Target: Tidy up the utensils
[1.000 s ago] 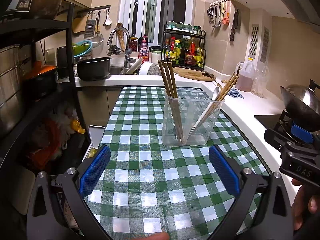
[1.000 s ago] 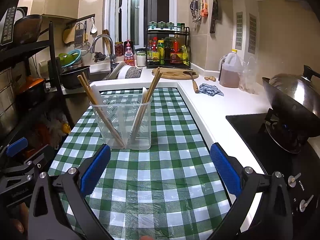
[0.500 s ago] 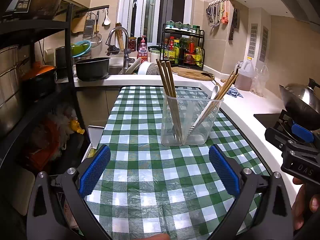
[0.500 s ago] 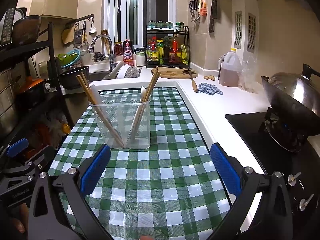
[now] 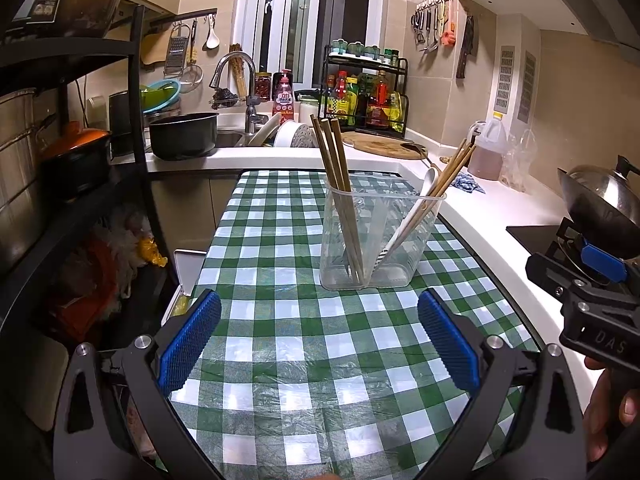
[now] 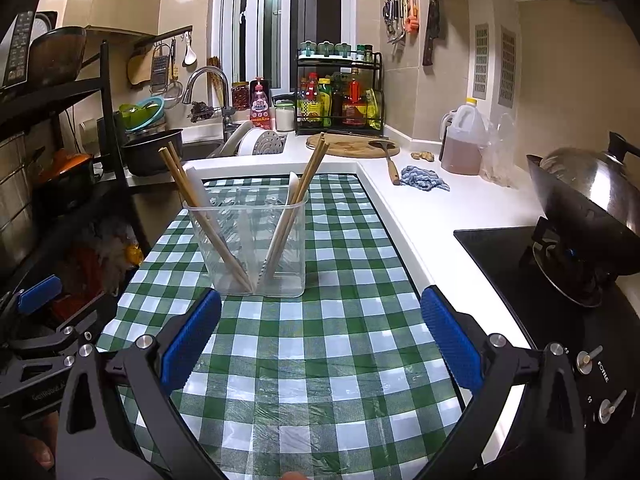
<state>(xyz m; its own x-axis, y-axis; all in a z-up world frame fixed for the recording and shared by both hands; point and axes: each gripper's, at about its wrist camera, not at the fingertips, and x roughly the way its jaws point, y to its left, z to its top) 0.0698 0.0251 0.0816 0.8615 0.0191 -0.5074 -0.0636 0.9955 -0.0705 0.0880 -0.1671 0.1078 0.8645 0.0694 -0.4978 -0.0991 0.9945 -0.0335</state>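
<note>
Chopsticks (image 5: pixel 340 184) lean in a clear holder (image 5: pixel 376 240) standing on the checked worktop (image 5: pixel 280 344), ahead of both tongs. Left tongs (image 5: pixel 320 344) and right tongs (image 6: pixel 320 340) are spread wide, pinching nothing. A white spoon (image 6: pixel 293 188) is half hidden behind the holder's wall. Only fingers (image 5: pixel 608 420) of the right hand show, cut off at the frame edge.

A wok (image 6: pixel 588 200) sits on the stove, an oil jug (image 6: pixel 464 140) and blue rag (image 6: pixel 424 178) on the counter.
</note>
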